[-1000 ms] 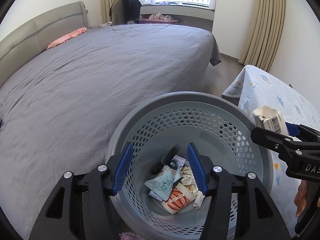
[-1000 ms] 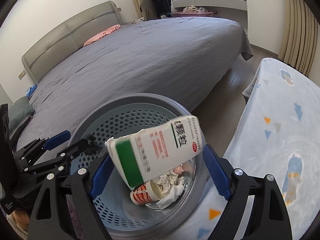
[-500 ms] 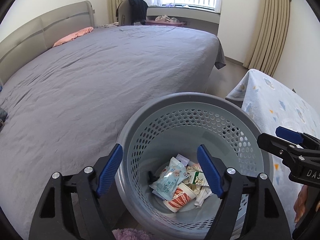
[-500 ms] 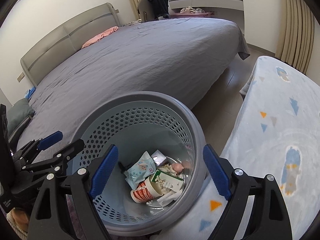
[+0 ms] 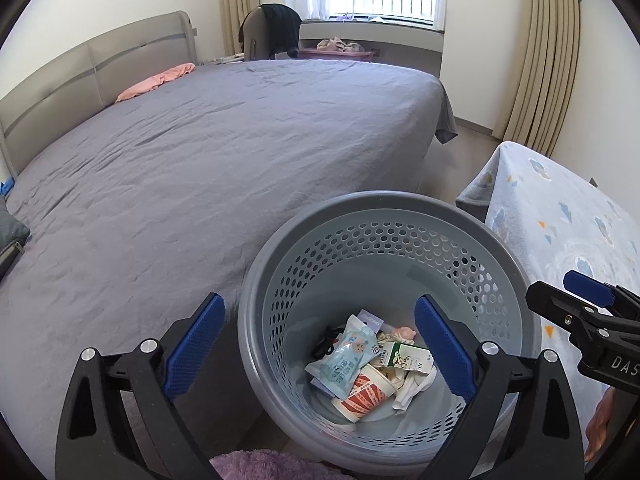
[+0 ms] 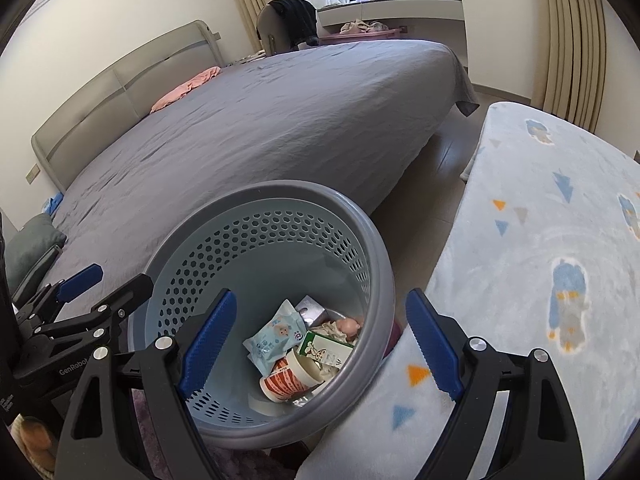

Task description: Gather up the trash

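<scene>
A grey perforated waste basket [image 5: 384,204] stands on the floor between the bed and a low table; it also shows in the right wrist view [image 6: 376,248]. Inside lie a light blue wipes packet [image 5: 344,356], a green and white carton [image 5: 404,358], a red and white paper cup [image 5: 366,394] and crumpled tissue [image 5: 414,390]. The carton [image 6: 324,350] and cup [image 6: 290,378] also show in the right wrist view. My left gripper [image 5: 320,354] is open and empty above the basket. My right gripper [image 6: 318,344] is open and empty above the basket's right rim.
A large bed with a grey sheet [image 5: 208,160] fills the left and back. A low table under a pale blue patterned blanket [image 6: 540,260] stands on the right. A purple fluffy rug [image 5: 260,466] lies in front of the basket. Curtains [image 5: 536,52] hang at the back right.
My right gripper opened and let go of the green and white carton, which now lies in the basket. My left gripper opened wider. Both grippers have risen and pulled back a little.
</scene>
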Demonstrator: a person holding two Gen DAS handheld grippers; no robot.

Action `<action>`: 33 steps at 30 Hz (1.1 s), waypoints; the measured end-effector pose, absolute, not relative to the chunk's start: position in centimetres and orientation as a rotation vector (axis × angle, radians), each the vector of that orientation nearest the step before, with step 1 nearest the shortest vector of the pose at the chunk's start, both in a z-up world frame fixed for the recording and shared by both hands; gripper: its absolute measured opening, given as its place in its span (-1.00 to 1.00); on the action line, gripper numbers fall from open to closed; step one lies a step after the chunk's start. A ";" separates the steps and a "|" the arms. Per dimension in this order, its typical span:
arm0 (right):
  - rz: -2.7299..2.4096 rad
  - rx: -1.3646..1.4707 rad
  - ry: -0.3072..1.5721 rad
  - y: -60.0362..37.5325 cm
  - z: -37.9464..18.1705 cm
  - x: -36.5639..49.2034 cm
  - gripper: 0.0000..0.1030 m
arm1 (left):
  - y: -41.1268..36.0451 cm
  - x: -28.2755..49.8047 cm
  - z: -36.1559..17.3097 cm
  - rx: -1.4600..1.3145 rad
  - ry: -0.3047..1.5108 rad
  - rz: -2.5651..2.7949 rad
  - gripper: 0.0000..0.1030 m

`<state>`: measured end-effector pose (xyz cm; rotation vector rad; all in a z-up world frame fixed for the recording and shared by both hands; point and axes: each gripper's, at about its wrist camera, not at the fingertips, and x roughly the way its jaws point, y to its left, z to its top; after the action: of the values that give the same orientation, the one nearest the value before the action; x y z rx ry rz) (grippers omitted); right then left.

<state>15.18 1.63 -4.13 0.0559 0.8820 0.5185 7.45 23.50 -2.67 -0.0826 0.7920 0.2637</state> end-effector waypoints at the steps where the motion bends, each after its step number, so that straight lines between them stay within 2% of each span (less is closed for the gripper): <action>1: 0.515 0.060 0.882 1.5 -4.1 15.0 0.61 | 23.4 7.4 -2.6 -0.079 0.791 0.266 0.84; 33: 0.469 0.092 0.852 -0.1 -4.3 13.0 0.61 | 22.5 6.7 -2.5 -0.065 0.823 0.312 0.88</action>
<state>13.05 -0.12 -4.29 0.0916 0.8516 0.4695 6.74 22.46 -2.48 -0.0654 0.8229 0.3124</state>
